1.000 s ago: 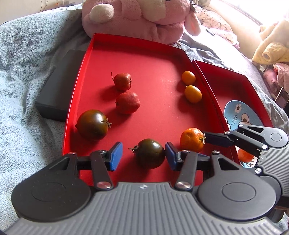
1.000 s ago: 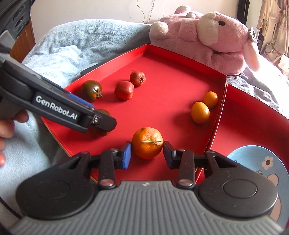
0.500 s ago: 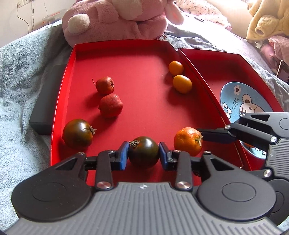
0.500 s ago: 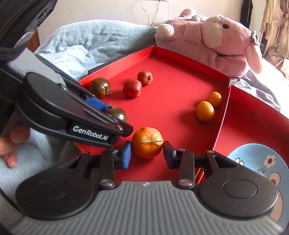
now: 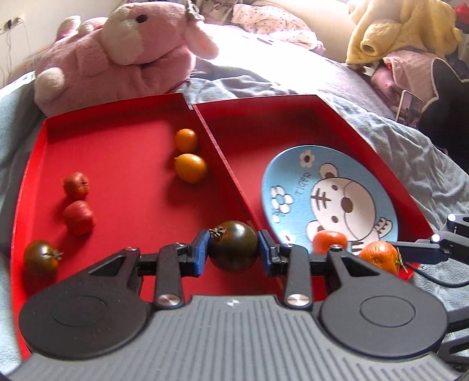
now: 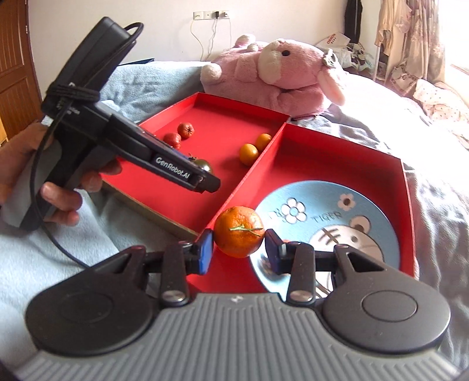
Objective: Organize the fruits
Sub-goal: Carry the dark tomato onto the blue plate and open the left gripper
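Note:
My left gripper (image 5: 233, 252) is shut on a dark green tomato (image 5: 233, 246) and holds it above the wall between the two red trays. My right gripper (image 6: 239, 244) is shut on a mandarin (image 6: 239, 231), lifted over the near edge of the blue bear plate (image 6: 337, 222). In the left wrist view that mandarin (image 5: 379, 258) hangs by the plate (image 5: 328, 193), where another orange fruit (image 5: 329, 241) lies. The left tray (image 5: 123, 164) holds two yellow kumquats (image 5: 190, 167), two red fruits (image 5: 77, 217) and a second dark tomato (image 5: 41, 259).
A pink plush animal (image 5: 123, 55) lies behind the trays on the blue-grey blanket. A yellow plush (image 5: 401, 26) and clothes sit at the far right. The right tray (image 5: 258, 129) holds the plate. The left gripper's body (image 6: 123, 140) and hand cross the right wrist view.
Both grippers lifted their fruits off the left tray floor and carried them right, towards the plate. The left gripper shut on the dark tomato a second ago.

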The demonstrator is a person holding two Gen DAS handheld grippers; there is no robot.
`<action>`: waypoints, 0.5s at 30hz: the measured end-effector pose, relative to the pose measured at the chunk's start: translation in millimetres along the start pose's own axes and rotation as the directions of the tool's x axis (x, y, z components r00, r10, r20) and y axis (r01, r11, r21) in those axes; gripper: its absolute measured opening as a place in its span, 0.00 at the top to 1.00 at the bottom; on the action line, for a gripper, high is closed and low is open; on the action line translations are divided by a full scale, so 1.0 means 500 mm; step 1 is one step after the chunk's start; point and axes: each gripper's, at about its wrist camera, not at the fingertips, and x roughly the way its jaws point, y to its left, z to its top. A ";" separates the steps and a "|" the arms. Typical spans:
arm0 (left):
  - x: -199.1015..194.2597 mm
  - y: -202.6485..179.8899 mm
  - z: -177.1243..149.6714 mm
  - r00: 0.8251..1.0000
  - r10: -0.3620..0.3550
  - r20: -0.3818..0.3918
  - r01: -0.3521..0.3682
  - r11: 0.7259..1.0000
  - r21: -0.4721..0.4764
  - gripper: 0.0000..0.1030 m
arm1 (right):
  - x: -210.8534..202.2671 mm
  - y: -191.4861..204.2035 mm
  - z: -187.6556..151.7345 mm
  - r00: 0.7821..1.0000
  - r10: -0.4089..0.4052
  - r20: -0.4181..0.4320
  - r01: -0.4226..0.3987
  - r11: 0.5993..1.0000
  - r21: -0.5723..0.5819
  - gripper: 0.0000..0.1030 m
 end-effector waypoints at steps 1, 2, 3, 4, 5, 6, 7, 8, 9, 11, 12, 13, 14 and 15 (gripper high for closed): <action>0.008 -0.021 0.005 1.000 0.006 0.004 -0.006 1.000 0.018 0.60 | -0.008 -0.006 -0.006 1.000 -0.011 -0.007 0.011 1.000 0.007 0.60; 0.014 -0.045 0.010 0.998 0.053 0.033 -0.054 0.997 0.047 0.60 | -0.016 -0.013 -0.014 1.000 -0.021 -0.014 0.021 1.000 0.016 0.60; 0.020 -0.059 0.016 0.997 0.068 0.046 -0.071 0.996 0.059 0.60 | -0.022 -0.018 -0.019 0.999 -0.029 -0.020 0.029 0.999 0.021 0.60; 0.025 -0.064 0.024 0.996 0.071 0.056 -0.074 0.996 0.053 0.60 | -0.026 -0.023 -0.025 0.999 -0.038 -0.026 0.039 0.999 0.027 0.60; 0.027 -0.063 0.033 0.996 0.058 0.063 -0.060 0.998 0.031 0.60 | -0.026 -0.029 -0.029 0.998 -0.046 -0.031 0.047 0.998 0.035 0.60; 0.030 -0.054 0.047 0.998 0.015 0.065 -0.015 1.000 -0.002 0.61 | -0.027 -0.034 -0.031 0.998 -0.050 -0.034 0.051 0.998 0.043 0.60; 0.031 -0.054 0.055 0.998 -0.019 0.065 0.021 0.999 -0.024 0.66 | -0.027 -0.036 -0.032 0.998 -0.053 -0.035 0.054 0.997 0.048 0.60; 0.034 -0.062 0.060 0.997 -0.037 0.065 0.039 0.999 -0.022 0.68 | -0.026 -0.039 -0.032 0.998 -0.057 -0.034 0.058 0.997 0.055 0.60; 0.039 -0.076 0.060 0.997 -0.036 0.063 0.036 0.999 0.005 0.69 | -0.026 -0.040 -0.032 0.998 -0.058 -0.032 0.059 0.997 0.058 0.60; 0.063 -0.109 0.053 0.999 -0.025 0.043 0.022 0.998 0.067 0.69 | -0.024 -0.040 -0.031 0.998 -0.056 -0.028 0.058 0.997 0.060 0.60; 0.075 -0.118 0.050 0.999 -0.026 0.028 0.024 0.997 0.080 0.69 | -0.026 -0.043 -0.033 0.998 -0.057 -0.028 0.059 0.996 0.061 0.60; 0.086 -0.125 0.046 0.999 -0.034 0.019 0.032 0.996 0.089 0.69 | -0.024 -0.043 -0.034 0.998 -0.059 -0.030 0.061 0.996 0.062 0.60; 0.096 -0.126 0.037 0.999 -0.044 0.003 0.044 0.994 0.097 0.69 | -0.023 -0.045 -0.037 0.998 -0.061 -0.035 0.063 0.996 0.064 0.60; 0.102 -0.127 0.034 0.999 -0.051 -0.014 0.052 0.994 0.100 0.69 | -0.022 -0.045 -0.039 0.997 -0.062 -0.038 0.065 0.996 0.066 0.60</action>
